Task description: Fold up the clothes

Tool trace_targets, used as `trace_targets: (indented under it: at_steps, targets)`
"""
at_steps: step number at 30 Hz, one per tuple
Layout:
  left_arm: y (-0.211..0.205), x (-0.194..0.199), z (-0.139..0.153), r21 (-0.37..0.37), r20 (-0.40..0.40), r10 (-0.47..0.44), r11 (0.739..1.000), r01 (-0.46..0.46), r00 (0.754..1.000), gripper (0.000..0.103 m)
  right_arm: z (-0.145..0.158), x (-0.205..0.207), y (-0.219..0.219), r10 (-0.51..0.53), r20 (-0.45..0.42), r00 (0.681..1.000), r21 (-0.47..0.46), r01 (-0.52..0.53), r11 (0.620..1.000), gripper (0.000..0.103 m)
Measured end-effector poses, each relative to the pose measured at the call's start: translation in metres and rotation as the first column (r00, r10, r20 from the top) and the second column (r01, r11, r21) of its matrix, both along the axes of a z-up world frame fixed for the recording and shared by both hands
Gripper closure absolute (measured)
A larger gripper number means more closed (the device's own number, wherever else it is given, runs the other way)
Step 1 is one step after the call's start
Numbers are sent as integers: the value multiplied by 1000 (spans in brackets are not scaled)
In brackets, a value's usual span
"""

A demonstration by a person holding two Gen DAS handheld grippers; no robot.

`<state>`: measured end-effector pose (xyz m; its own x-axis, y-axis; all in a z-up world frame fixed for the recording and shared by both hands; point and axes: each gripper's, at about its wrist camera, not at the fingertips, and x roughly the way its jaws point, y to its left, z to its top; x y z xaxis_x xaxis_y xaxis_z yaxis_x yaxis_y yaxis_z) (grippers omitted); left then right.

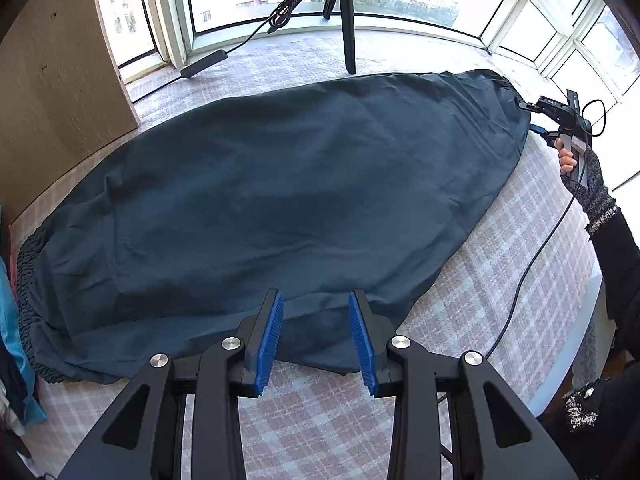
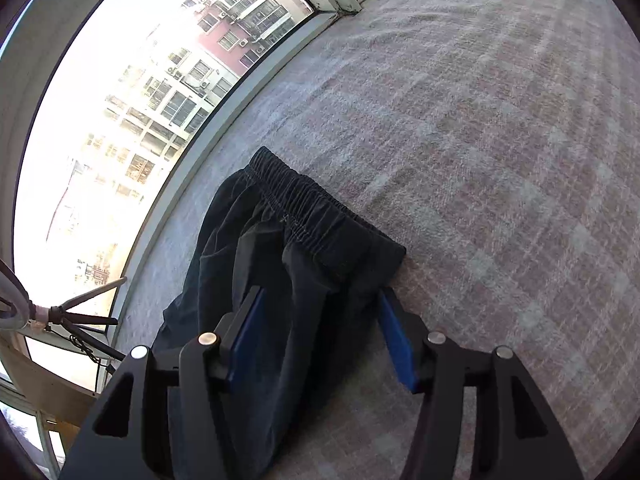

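While the dark blue garment [image 1: 280, 184] lies flat on the plaid cloth surface [image 1: 500, 280], open plaid area borders it on the near side and beyond its right end; on the far side a strip of cloth separates it from the window frame [image 1: 400, 24], where a tripod leg [image 1: 349, 32] stands close to the far hem. A brown board [image 1: 52, 92] limits the left side. The garment's long axis runs left to right in the left wrist view, with a gathered elastic band [image 1: 28, 280] at the left end and another [image 2: 316, 216] at the right end. The left gripper [image 1: 316, 336] hovers at the near hem, fingers spread, nothing between them. The right gripper [image 2: 320, 332] sits at the right-end band, fingers spread to either side of the fabric without pinching it.
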<state>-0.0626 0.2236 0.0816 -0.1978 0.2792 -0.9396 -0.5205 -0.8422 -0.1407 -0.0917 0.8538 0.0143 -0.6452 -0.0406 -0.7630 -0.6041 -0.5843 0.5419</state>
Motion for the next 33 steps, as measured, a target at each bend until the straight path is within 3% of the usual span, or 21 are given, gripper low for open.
trace_targets:
  at_steps: [2,3,5,11,17,21,24,29,33]
  targets:
    - [0,0,-1,0,2,-3,1000,3,1000,71,0,-5,-2,0,0,1000,11,0,1000,52]
    - [-1,-1,-2,2,2,-3,1000,3,1000,71,-2,-8,-4,11,4,1000,13,-11,1000,74]
    - [-3,-2,-3,6,4,2,1000,-2,1000,71,-8,-9,-6,29,2,1000,-15,-29,999,96]
    - [-39,-2,2,-2,-12,68,998,-68,998,71,7,5,-10,-41,-96,995,-29,39,999,99]
    - [-112,6,26,8,-78,171,985,-171,982,71,91,-1,-67,54,-212,976,128,-27,991,99]
    - [-161,12,43,19,-121,238,971,-238,964,71,152,-14,-149,210,-260,942,238,-148,960,99]
    - [-198,16,55,29,-153,288,957,-287,945,71,188,-28,-229,341,-277,898,309,-253,917,99]
    - [-264,35,66,69,-197,328,945,-321,924,71,225,-44,-407,571,-245,784,462,-423,779,99]
    - [-315,53,64,86,-193,328,944,-317,925,70,208,-58,-567,712,-181,679,502,-558,661,99]
